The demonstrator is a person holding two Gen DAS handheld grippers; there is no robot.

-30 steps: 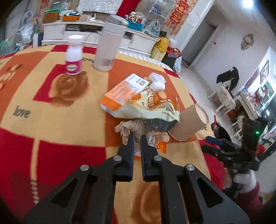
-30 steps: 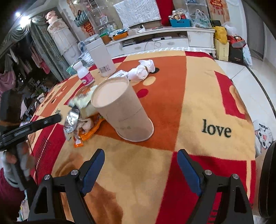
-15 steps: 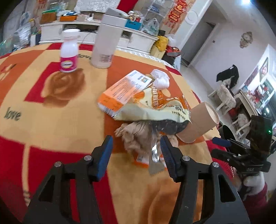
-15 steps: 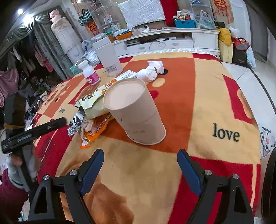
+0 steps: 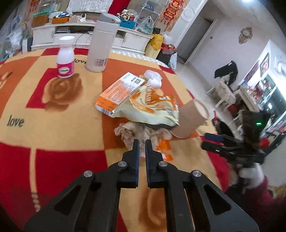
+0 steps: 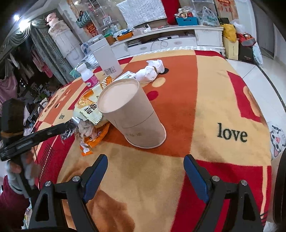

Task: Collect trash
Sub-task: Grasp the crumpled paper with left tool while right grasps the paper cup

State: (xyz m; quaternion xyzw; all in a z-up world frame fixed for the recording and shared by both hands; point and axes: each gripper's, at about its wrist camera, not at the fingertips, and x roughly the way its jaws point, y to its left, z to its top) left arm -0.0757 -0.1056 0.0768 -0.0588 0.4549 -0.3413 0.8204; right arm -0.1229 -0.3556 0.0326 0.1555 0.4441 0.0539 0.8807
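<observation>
"love" woven on blanket (image 6: pixel 232 134), again near its left edge

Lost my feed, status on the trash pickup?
Left hand-held gripper shut on crumpled wrapper. Right hand-held gripper open, short of cardboard tube. Snack bag overlaps the wrapper.

Glossy plastic snack bag (image 5: pixel 152 108), matt cardboard tube (image 6: pixel 132 114), fuzzy cloth blanket (image 6: pixel 205 107).

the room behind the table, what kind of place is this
Most likely a lived-in home living room: a long white cabinet piled with household clutter, red festive decorations on the wall, and a patterned blanket covering the table.
</observation>
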